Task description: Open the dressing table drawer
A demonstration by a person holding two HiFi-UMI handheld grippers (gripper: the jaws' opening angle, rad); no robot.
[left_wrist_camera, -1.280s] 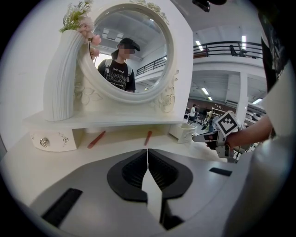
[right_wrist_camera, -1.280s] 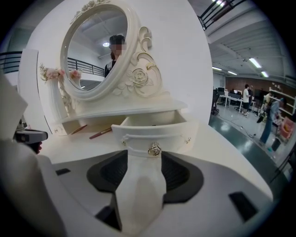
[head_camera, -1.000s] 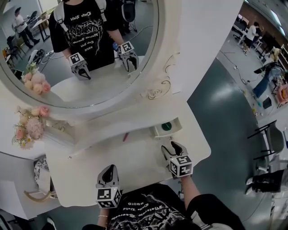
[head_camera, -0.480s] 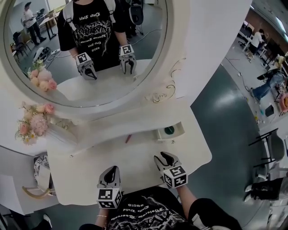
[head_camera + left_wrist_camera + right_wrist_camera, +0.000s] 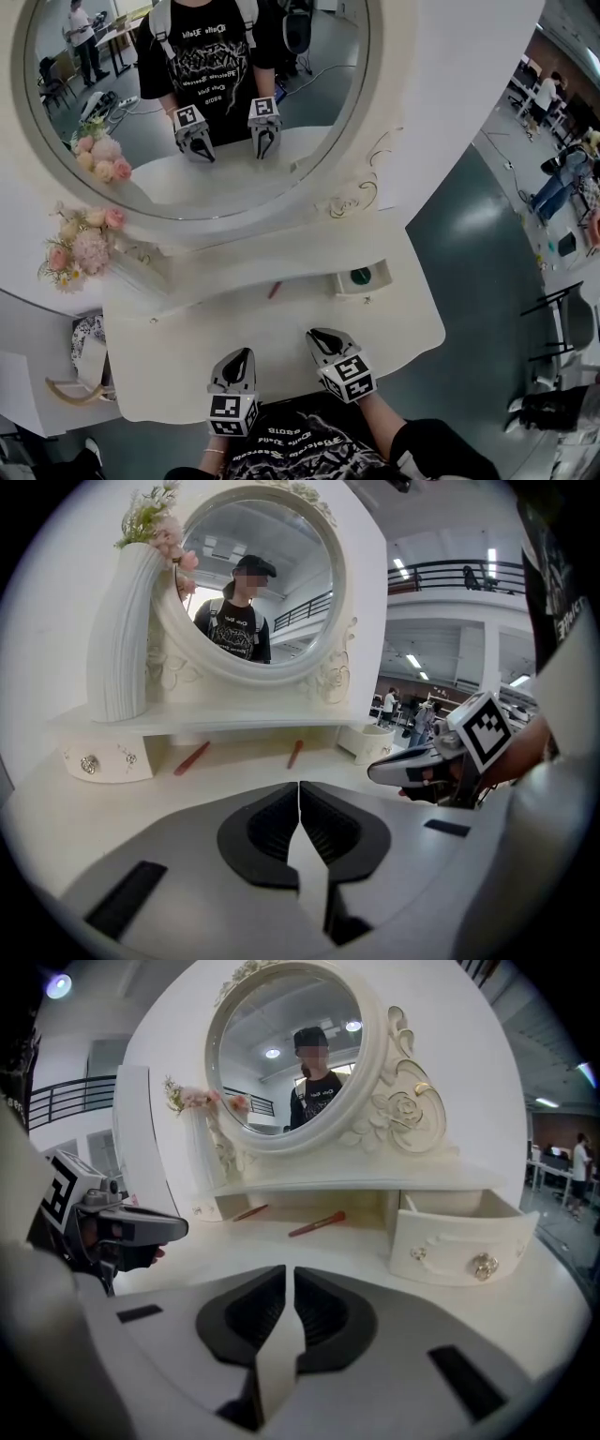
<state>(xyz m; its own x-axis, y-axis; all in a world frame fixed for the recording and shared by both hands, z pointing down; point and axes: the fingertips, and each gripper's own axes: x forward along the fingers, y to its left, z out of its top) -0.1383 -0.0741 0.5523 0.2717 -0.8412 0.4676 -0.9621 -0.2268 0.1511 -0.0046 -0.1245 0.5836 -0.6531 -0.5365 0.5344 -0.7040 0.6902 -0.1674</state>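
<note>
Looks all but done. Find the drawer (image 5: 459, 1241) ahead and to the right of the right tongs (image 5: 290, 1288), well apart from them. Stands out of its slot under the shelf, front and knob (image 5: 484, 1265) facing back this way. In the head view, holds something green (image 5: 361, 276) (too small to name).

Note the right tongs: just been closing, now drawn together on nothing, low over the near edge of the desk (image 5: 178, 356). Note the left tongs (image 5: 300, 803) too: pressed shut, empty, just beside the right pair and likewise short of everything on the desk. Beyond both, under the shelf, spot a slim red thing (image 5: 317, 1224) lying loose, perhaps a brush.

If more opening is wanted, go back with the right tongs alone:
- Spread them before arriving, not at the last instant.
- Come in level at the knob and pinch it squarely.
- Pull straight back along the drawer's own line, never sideways or upward, to keep it from binding.
- Stop short of the end of travel, so as not to drag it clean out.
- Keep clear of the red thing to the left of the drawer.
- Leave the left tongs parked, out of the path.

Otherwise, judging by how far out it stands, leave well alone.
</note>
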